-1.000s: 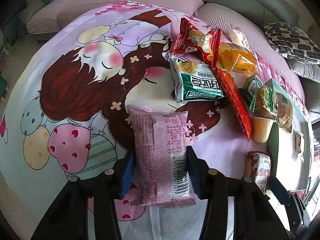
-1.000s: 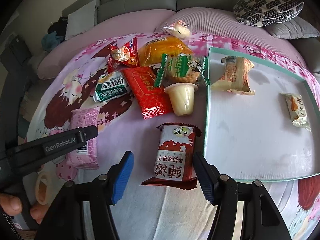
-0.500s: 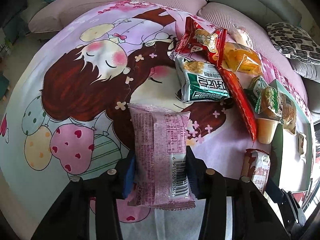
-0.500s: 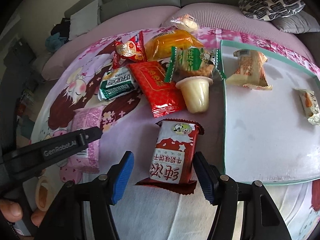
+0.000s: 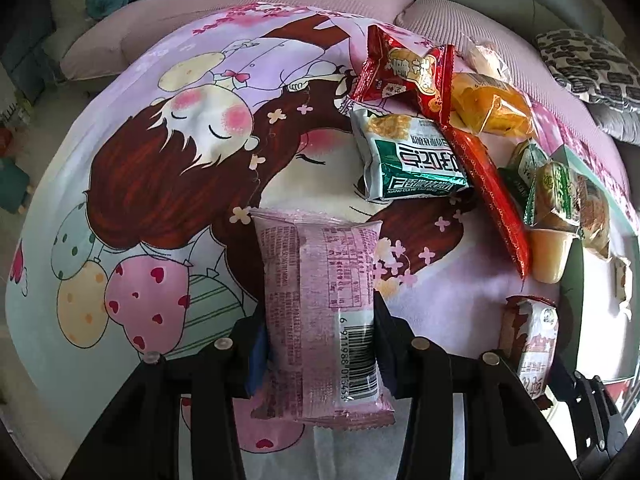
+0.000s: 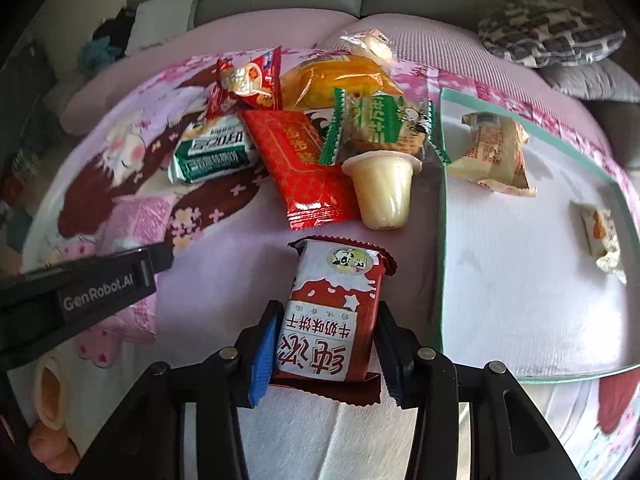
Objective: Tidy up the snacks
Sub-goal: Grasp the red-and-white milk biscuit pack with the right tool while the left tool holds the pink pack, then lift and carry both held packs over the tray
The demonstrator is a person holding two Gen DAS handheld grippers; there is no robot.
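Left wrist view: the left claw (image 5: 318,344) is clenched on the pink packet (image 5: 320,304) at lower centre. The printed blanket (image 5: 152,168) lies bare across the left half of the frame; snacks crowd the upper right.

Right wrist view: the right claw (image 6: 326,354) grips the red-and-white biscuit packet (image 6: 334,312) at bottom centre. The tray (image 6: 440,208) edge runs just right of it, its white floor mostly bare below two wrapped snacks.
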